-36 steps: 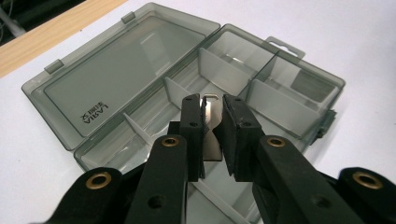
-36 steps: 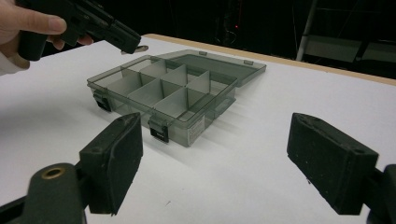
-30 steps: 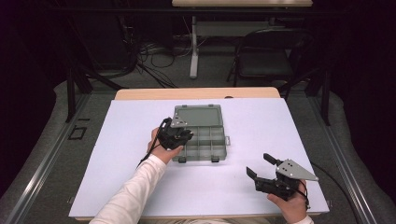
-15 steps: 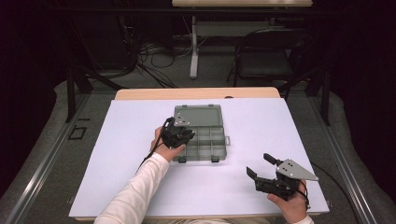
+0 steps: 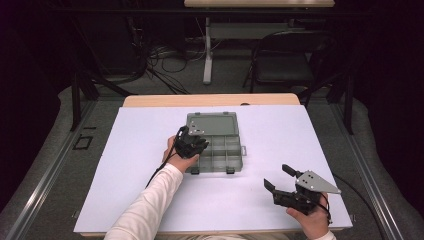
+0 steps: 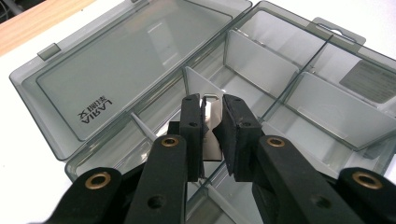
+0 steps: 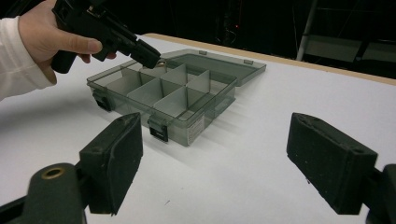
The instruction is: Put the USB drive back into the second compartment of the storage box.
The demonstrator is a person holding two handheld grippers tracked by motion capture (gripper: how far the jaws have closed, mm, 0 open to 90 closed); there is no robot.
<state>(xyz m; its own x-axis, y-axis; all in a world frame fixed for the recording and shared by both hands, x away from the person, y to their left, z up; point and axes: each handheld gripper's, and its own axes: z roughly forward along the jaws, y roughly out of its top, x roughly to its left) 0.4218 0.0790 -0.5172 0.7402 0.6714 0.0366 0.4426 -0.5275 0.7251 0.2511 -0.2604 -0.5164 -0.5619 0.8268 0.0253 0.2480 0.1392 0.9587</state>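
Observation:
A smoky clear compartment box point(image 5: 222, 150) sits mid-table with its lid point(image 5: 212, 123) folded flat on the far side. Over the box's left compartments, my left gripper point(image 5: 192, 142) is shut on a thin pale divider plate point(image 6: 211, 119) standing upright in the box point(image 6: 280, 70). The black pads point(image 6: 190, 116) press both of its faces, close to the hinge side. At the near right of the white mat, my right gripper point(image 5: 276, 176) stands open with nothing between its pads point(image 7: 114, 158). It points at the box point(image 7: 173, 93), where the left gripper point(image 7: 149, 53) dips in.
A white mat point(image 5: 125, 165) covers the wooden table point(image 5: 210, 100). Beyond the far edge are a dark chair point(image 5: 285, 65), a table leg point(image 5: 207, 50) and floor cables point(image 5: 165, 55). A cable trails from each gripper along the forearm.

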